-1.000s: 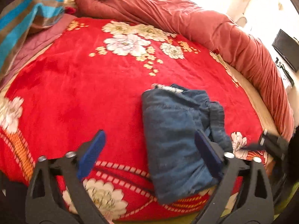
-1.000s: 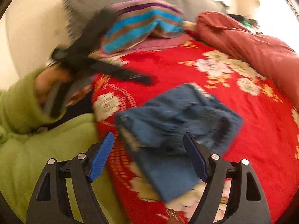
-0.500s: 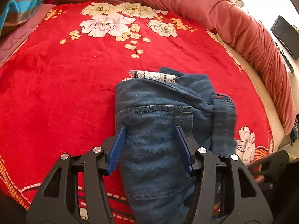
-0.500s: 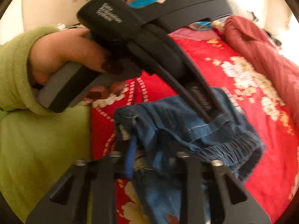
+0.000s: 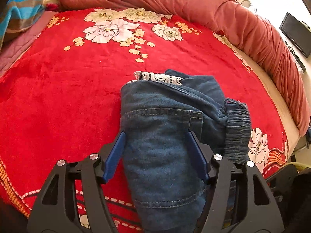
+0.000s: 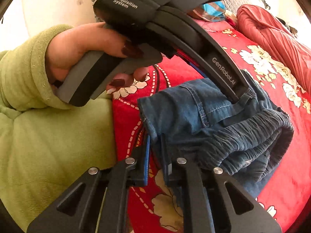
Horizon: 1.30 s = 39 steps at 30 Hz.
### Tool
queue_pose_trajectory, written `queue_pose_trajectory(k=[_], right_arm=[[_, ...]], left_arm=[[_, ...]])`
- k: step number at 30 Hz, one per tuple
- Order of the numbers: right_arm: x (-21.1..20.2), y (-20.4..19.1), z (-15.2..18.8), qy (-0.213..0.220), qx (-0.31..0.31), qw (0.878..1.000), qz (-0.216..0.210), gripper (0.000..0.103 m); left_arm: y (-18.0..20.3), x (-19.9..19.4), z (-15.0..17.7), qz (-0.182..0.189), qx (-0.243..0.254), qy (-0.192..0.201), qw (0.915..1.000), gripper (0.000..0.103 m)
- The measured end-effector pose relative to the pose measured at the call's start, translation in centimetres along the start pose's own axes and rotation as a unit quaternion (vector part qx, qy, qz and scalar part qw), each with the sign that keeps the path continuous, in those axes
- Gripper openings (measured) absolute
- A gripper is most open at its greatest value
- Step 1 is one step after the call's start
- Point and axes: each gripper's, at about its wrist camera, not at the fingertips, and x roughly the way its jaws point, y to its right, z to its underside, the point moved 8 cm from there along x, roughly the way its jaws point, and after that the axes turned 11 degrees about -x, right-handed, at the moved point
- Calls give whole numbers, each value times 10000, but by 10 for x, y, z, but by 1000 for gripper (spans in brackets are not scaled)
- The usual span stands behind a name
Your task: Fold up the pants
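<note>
Folded blue denim pants [image 5: 167, 136] on the red floral bed cover [image 5: 58, 101], left hand-held gripper [image 5: 157, 151] half-open with jaws straddling the folded bundle, right hand-held gripper [image 6: 155, 155] pinched narrow on the pants' near edge

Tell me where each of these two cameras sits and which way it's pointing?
Left wrist: rides the left gripper, looking across the red blanket; its open fingers straddle the folded jeans. No body shows.
Right wrist: rides the right gripper, shut on the jeans' edge, facing the person's left hand and green sleeve.
Both show the jeans and blanket.
</note>
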Motion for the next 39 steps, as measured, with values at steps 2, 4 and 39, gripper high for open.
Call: queue_pose_trajectory(k=[2, 4, 39], right_arm=[[-2, 0, -2, 16, 58, 10000, -15, 19], [-2, 1, -2, 28, 114, 9999, -57, 24], [-35, 156, 82, 217, 3758, 9243, 625, 62]], left_arm=[[0, -1, 0, -7, -4, 16, 10000, 59], [0, -3, 0, -9, -20, 43, 10000, 60], [-12, 3, 10, -7, -235, 22, 9997, 80]])
